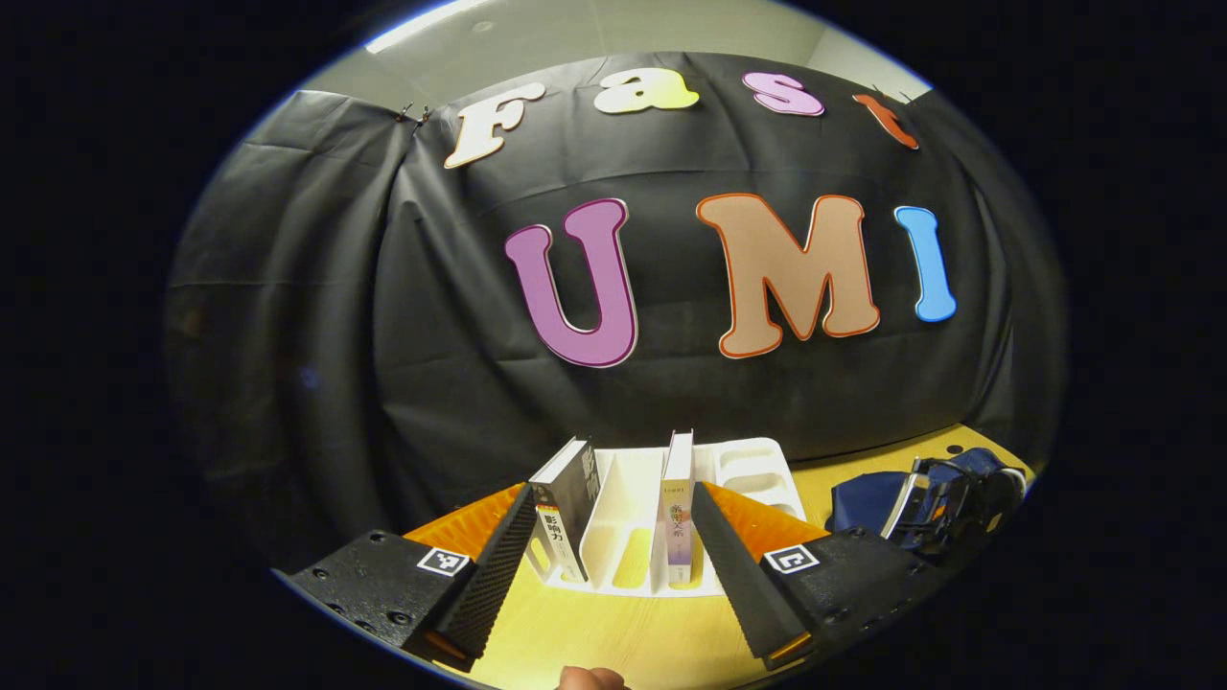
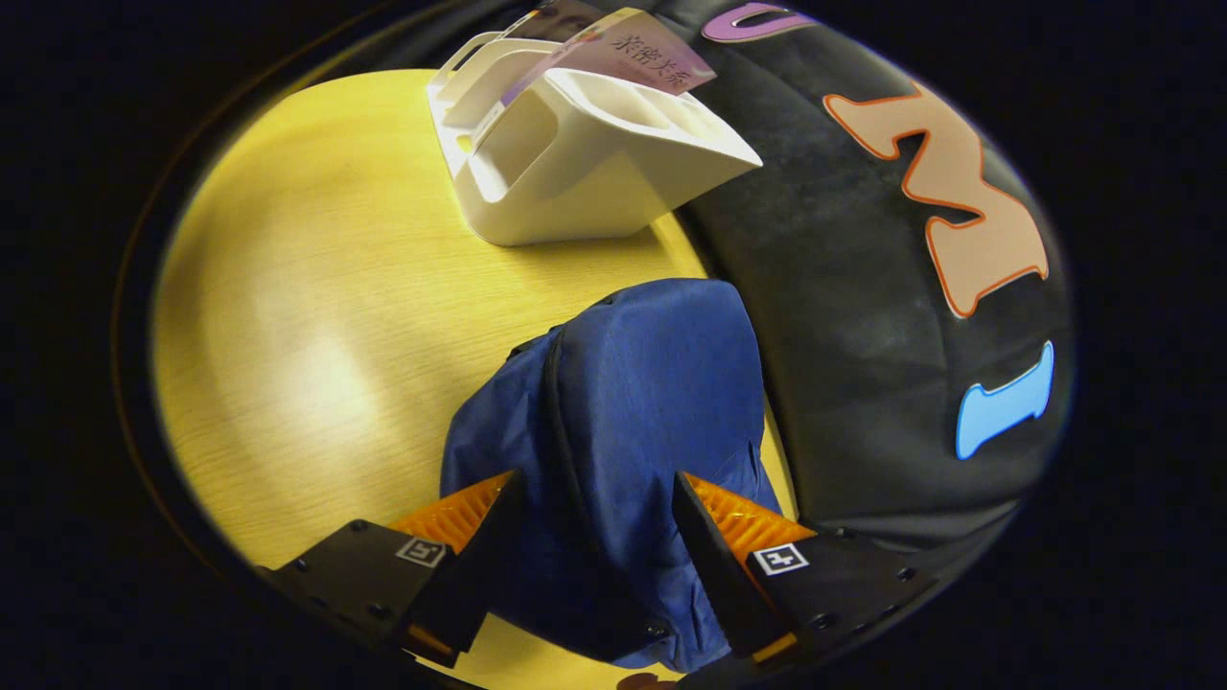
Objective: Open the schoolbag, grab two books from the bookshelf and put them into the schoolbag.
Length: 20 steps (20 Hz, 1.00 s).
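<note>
Schoolbag (image 2: 613,422) lying directly below right tool (image 2: 594,537), fingers spread apart straddling it; left tool (image 1: 613,565), also apart, facing bookshelf (image 1: 661,517).

A pale wooden table (image 1: 613,642) with a fine grain runs up to the black cloth wall (image 1: 460,316) of the booth, which hangs in soft folds and creases. Above the cloth a light ceiling (image 1: 613,29) shows, with a bright strip lamp (image 1: 422,24) on it.
</note>
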### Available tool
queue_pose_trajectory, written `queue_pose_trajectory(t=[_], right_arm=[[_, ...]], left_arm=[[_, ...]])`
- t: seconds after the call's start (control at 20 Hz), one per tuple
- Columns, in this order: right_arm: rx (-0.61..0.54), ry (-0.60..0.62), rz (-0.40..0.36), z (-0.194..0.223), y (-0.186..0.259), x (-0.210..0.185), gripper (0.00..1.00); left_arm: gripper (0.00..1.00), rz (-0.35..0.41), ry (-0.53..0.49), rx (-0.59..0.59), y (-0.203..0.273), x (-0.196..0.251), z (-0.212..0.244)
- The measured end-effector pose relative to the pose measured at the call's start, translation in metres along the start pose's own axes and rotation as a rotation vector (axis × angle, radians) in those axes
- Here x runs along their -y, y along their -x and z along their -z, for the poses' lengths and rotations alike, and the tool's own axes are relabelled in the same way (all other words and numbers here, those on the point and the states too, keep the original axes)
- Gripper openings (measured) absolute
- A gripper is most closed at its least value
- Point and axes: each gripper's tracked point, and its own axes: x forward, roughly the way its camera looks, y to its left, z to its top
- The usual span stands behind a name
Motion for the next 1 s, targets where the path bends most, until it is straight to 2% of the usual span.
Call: queue_pose_trajectory(t=[0.05,0.1,0.2,0.35,0.55,0.6,0.7,0.85,0.95,1.0], right_arm=[[0.001,0.020,0.014,-0.003,-0.004,0.002,1.00],[-0.003,0.033,0.019,-0.005,-0.008,0.002,0.96],[-0.001,0.073,0.040,-0.010,-0.015,0.005,0.89],[0.024,0.117,0.068,-0.019,-0.020,0.009,0.87],[-0.006,0.121,0.060,-0.015,-0.029,0.004,0.40],[-0.012,0.129,0.080,-0.016,-0.029,0.007,0.28],[-0.033,0.144,0.077,-0.013,-0.032,0.006,0.11],[-0.060,0.124,0.075,-0.008,-0.038,0.006,0.11],[-0.056,0.093,0.062,-0.012,-0.036,0.004,0.04],[-0.053,0.081,0.052,-0.013,-0.037,0.004,0.08]], left_arm=[[0.98,0.000,-0.001,0.000,0.000,-0.001,0.001],[0.95,-0.003,-0.003,0.000,-0.001,-0.002,0.000],[0.95,-0.004,-0.002,-0.002,-0.001,-0.002,-0.001],[0.95,-0.008,-0.005,-0.006,0.000,-0.003,0.001],[0.95,-0.018,-0.004,-0.013,0.000,-0.007,0.003],[0.95,-0.020,-0.005,-0.015,-0.001,-0.007,0.004],[0.95,-0.014,0.000,-0.014,0.000,-0.007,0.003],[0.95,-0.013,-0.004,-0.011,-0.002,-0.005,0.001],[0.95,-0.011,-0.001,-0.009,-0.001,-0.005,0.001],[0.95,-0.010,0.000,-0.009,-0.001,-0.005,0.000]])
